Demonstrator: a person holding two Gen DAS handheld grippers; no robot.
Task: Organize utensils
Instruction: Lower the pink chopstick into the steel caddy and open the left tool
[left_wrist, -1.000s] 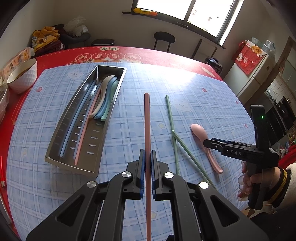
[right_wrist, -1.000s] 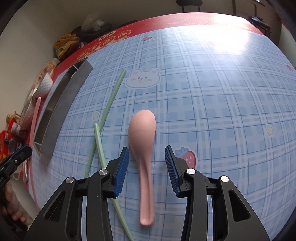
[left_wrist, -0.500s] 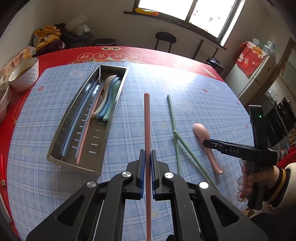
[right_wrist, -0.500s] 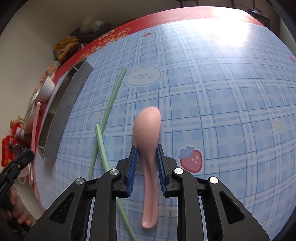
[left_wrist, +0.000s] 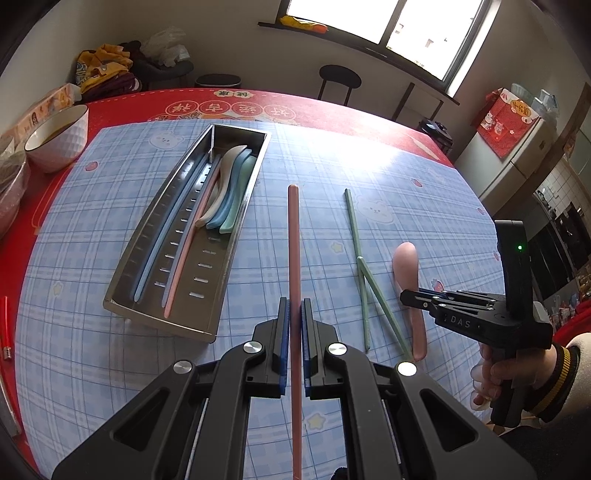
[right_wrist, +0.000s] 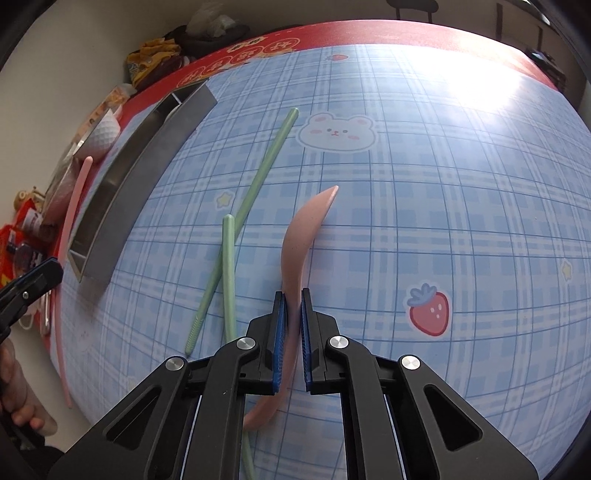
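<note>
My left gripper (left_wrist: 294, 312) is shut on a pink chopstick (left_wrist: 293, 240) and holds it above the blue checked mat, pointing away from me. The steel utensil tray (left_wrist: 236, 236) lies to its left and holds several spoons and chopsticks. My right gripper (right_wrist: 291, 306) is shut on the handle of the pink spoon (right_wrist: 301, 229), which is turned on its edge with its bowl at the mat. The right gripper also shows in the left wrist view (left_wrist: 406, 297) over the spoon (left_wrist: 406, 262). Two green chopsticks (right_wrist: 229, 266) lie crossed to the spoon's left.
A white bowl (left_wrist: 59, 138) stands on the red tablecloth at the far left. A red item (left_wrist: 5, 325) lies at the table's left edge. The tray's long wall (right_wrist: 147, 173) shows at the left in the right wrist view. A stool and window are beyond the table.
My right gripper closed on the pink spoon's handle and the spoon tipped from flat onto its edge. The left gripper with the pink chopstick has drifted slightly right.
</note>
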